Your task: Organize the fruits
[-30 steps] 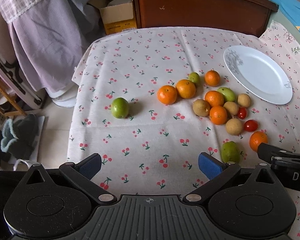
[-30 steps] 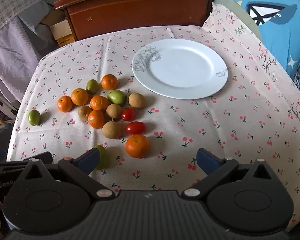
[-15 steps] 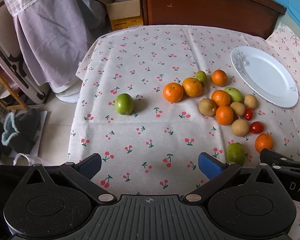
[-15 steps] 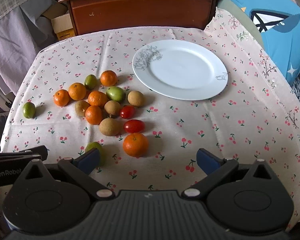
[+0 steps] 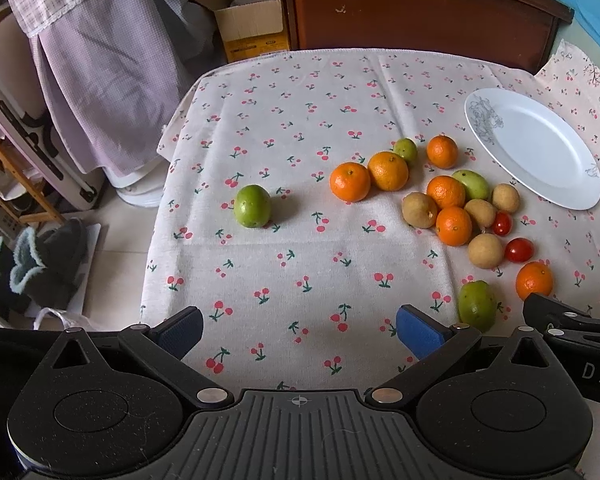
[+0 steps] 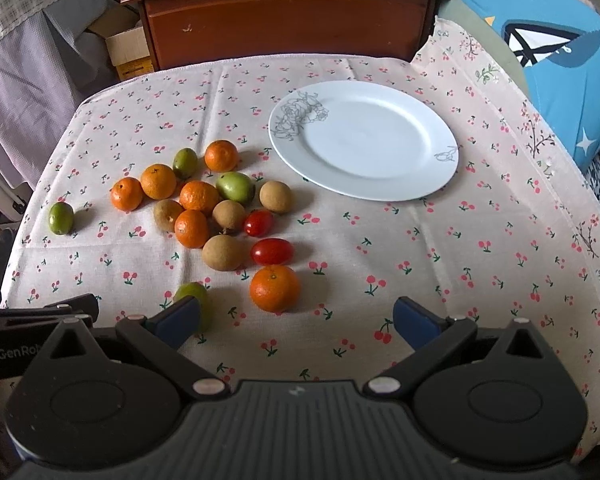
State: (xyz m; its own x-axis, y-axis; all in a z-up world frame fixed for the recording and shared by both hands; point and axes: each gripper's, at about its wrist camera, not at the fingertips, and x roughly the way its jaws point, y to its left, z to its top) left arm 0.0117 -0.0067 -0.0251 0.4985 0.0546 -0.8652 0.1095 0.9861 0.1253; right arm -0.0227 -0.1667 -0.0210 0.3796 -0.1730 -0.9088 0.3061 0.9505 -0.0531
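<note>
A cluster of oranges, green fruits, brown fruits and cherry tomatoes lies on the cherry-print tablecloth [image 6: 460, 264]. A white plate [image 6: 364, 140] stands empty behind it, also in the left wrist view [image 5: 540, 148]. One green fruit [image 5: 252, 205] lies apart at the left. My left gripper [image 5: 300, 326] is open and empty above the cloth's near edge. My right gripper [image 6: 296, 316] is open and empty, with an orange [image 6: 275, 288] just beyond its fingers and a green fruit [image 6: 194, 294] behind its left fingertip.
A dark wooden headboard [image 6: 288, 12] stands behind the table. A cardboard box [image 5: 252, 26] and hanging lilac cloth [image 5: 112, 72] are at the back left. The table's left edge drops to the floor with slippers [image 5: 40, 264]. A blue cushion [image 6: 560, 52] lies at the right.
Both grippers have drifted slightly, the left view shifting left and forward. The fruits and plate have not moved. Both grippers stay open.
</note>
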